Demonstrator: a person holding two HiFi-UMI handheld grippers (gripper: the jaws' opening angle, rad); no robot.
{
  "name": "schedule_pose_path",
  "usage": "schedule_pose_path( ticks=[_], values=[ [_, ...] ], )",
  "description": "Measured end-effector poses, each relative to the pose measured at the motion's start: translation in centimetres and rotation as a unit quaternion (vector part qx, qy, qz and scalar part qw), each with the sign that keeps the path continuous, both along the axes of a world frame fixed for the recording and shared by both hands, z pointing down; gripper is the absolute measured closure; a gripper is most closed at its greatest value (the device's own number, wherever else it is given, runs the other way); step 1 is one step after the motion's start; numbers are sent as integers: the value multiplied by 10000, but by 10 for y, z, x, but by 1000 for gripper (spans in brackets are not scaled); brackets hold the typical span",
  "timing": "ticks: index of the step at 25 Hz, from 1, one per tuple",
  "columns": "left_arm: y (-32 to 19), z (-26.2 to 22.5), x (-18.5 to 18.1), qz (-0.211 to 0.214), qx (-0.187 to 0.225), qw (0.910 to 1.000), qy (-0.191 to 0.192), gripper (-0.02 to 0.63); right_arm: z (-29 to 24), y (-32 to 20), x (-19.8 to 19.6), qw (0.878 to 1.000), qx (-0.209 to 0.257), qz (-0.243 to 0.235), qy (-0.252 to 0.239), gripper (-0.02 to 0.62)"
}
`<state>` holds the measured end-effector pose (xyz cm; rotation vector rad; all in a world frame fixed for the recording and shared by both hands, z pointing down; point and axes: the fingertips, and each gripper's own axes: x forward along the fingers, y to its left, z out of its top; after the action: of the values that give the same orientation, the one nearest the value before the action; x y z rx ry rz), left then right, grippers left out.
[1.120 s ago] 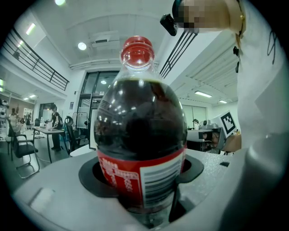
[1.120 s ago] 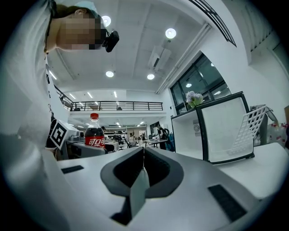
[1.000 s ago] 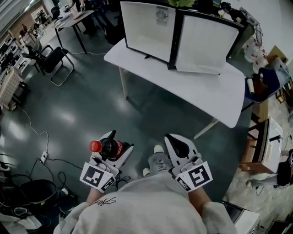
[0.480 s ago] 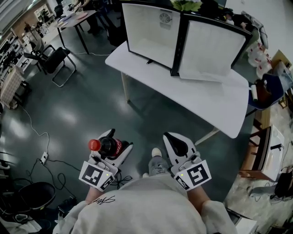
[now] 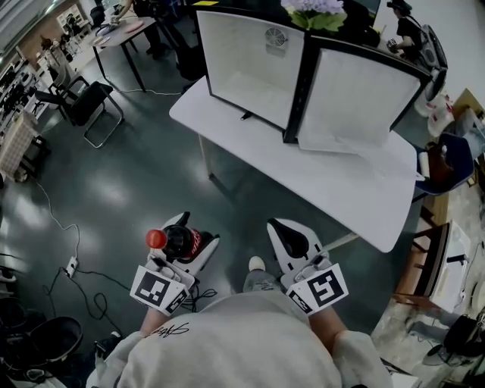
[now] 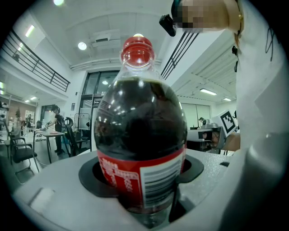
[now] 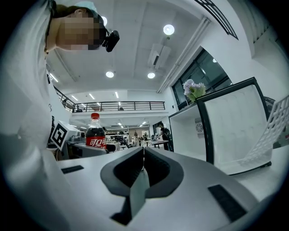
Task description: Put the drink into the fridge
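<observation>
**A:** Gripping the drink [image 6: 141,131] upright, that's the picture. The left gripper [image 5: 193,236] has its jaws clamped round the lower body of the cola bottle, red cap [image 6: 137,47] on top, down in the lower left of the head view.

**B:** Sensible hold, that. The pads sit low on the body, so I'd judge the weight hangs steady and the top half stays free to go onto a shelf.

**A:** And the right gripper [image 7: 143,169]?

**B:** Jaws pressed together, nothing between them, at lower centre just beside the other one. My read is that it's empty so it can handle a door or steady the bottle at the fridge.

**A:** The fridge [image 5: 242,68] is up at top centre on the white table [image 5: 341,182], white inside facing us, with a black upright [image 5: 297,91] dividing two white panels.

**B:** It looks open already, though I can't tell whether the right panel is a second compartment or a swung door. Flowers [image 5: 314,11] on top of it.

**A:** How far along, then?

**B:** Bottle grabbed, not delivered. Dark floor [image 5: 151,151] lies between the grippers and the table, so drink and fridge are well apart. Next, by my judgement, comes closing that gap and raising the bottle to shelf height.

**A:** Any risk?

**B:** It's a round, smooth bottle between two pads, so a tilt could let it twist or slip, and upright is the way to hold it
</observation>
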<state>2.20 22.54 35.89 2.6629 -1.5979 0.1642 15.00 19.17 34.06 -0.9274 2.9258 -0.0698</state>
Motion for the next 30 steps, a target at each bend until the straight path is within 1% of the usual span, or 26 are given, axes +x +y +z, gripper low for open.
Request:
schedule_pose_path(
  ticks=[8, 17, 23, 30],
  values=[
    [-49, -7, -4, -121, 38, 9999, -7, 285, -4, -49, -5, 9999, 1, -150, -19, 583],
    [-91, -6, 5, -288, 66, 9996, 15, 285, -3, -96, 2, 9996, 37, -289, -25, 583],
    [-106, -5, 10, -400, 81, 9992, 38, 285, 0, -116, 4, 9993, -9, -382, -34, 583],
    [-110, 0, 9, -442, 14, 9990, 39, 285, 5, -121, 0, 9990, -63, -444, -24, 583]
  ],
)
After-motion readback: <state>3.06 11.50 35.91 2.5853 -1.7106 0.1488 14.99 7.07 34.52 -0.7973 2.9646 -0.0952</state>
